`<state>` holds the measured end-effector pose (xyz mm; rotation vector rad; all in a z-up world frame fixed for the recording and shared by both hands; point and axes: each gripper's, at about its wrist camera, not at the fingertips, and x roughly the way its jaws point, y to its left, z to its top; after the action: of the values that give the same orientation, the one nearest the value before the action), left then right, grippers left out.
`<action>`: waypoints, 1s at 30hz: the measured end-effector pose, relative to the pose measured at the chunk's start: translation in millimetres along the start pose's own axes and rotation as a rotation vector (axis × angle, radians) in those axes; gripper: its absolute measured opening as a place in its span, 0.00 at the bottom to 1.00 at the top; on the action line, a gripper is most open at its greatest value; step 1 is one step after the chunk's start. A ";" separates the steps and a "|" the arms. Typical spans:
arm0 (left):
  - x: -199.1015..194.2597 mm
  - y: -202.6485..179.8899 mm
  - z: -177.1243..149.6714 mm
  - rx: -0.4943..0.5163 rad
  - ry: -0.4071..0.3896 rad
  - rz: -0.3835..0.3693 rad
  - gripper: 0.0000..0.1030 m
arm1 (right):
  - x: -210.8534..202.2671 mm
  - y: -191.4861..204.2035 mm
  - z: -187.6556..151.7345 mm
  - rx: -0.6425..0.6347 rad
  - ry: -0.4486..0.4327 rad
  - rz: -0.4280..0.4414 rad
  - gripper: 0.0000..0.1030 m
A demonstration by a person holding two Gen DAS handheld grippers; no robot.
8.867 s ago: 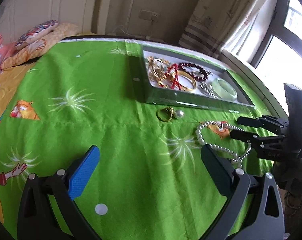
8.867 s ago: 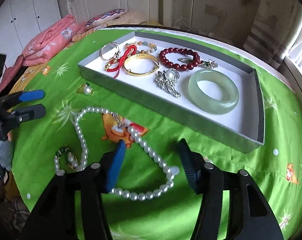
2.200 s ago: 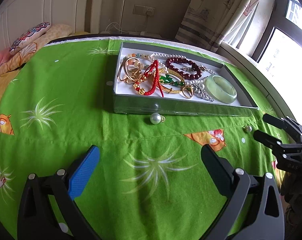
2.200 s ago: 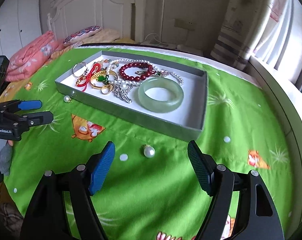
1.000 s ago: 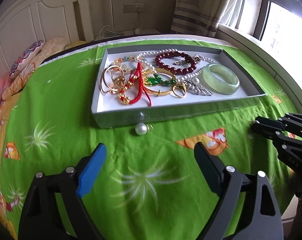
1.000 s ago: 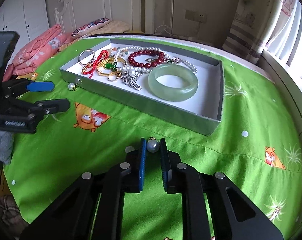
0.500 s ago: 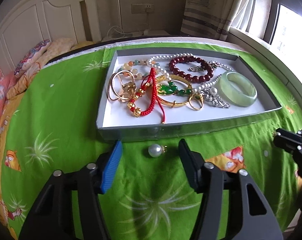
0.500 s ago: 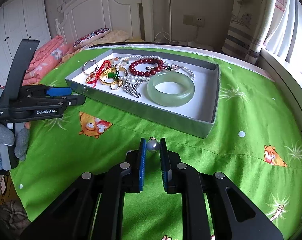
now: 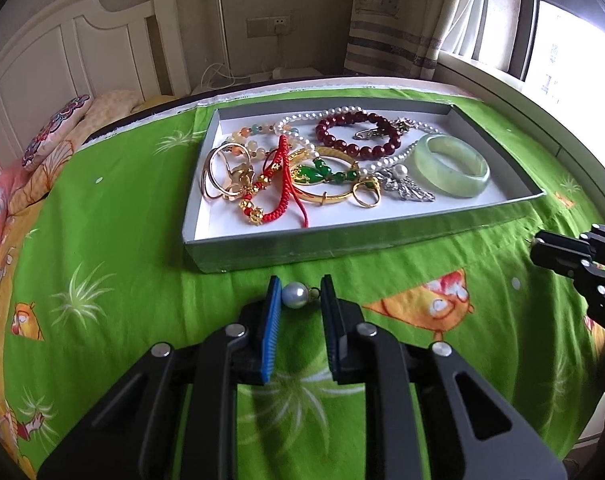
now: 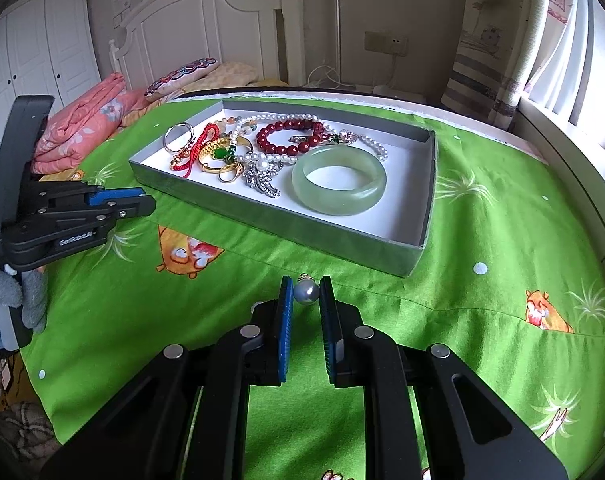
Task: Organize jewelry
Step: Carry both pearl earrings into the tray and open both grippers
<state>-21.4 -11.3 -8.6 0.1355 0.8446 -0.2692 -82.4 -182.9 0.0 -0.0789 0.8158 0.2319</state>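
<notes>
Green printed cloth (image 9: pixel 122 240) covers the work surface. A grey shallow cardboard tray (image 9: pixel 342 240) lies on it, holding a pale green jade bangle (image 9: pixel 454 164), a dark red bead bracelet (image 9: pixel 358 136), a red cord bracelet (image 9: pixel 282 184) and other pieces.

Left gripper (image 9: pixel 301 295): jaws closing around a white pearl earring with a gold cap (image 9: pixel 295 295) that lies just at the tray's 6 o'clock wall. The pearl touches the blue pad; the gold cap reaches the other pad.

Right gripper (image 10: pixel 305 292): pinching a second grey-white pearl earring (image 10: pixel 305 291) near the tray's 5 o'clock corner, pads against both sides.
</notes>
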 end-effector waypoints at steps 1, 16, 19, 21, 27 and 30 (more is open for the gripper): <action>-2.5 -0.8 -1.3 0.001 -0.004 0.000 0.19 | -0.2 0.0 0.1 0.000 -0.001 0.000 0.15; -23.2 -20.2 2.3 0.050 -0.058 0.002 0.19 | -10.4 -5.1 -0.4 0.032 -0.046 -0.010 0.15; -25.9 -21.7 8.2 0.055 -0.071 0.001 0.19 | -11.8 -6.2 1.2 0.037 -0.055 -0.014 0.15; -28.6 -23.7 13.3 0.058 -0.083 -0.001 0.19 | -12.9 -6.6 2.7 0.036 -0.062 -0.019 0.15; -29.7 -34.2 32.3 0.063 -0.115 -0.017 0.19 | -19.6 -11.4 15.1 0.054 -0.115 -0.037 0.15; -25.5 -39.2 43.9 0.043 -0.129 -0.039 0.19 | -17.3 -14.9 26.0 0.071 -0.137 -0.039 0.15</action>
<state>-17.3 -54.1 39.0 0.1402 0.7144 -0.3298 -71.8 -196.3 30.1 -0.0121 0.6849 0.1691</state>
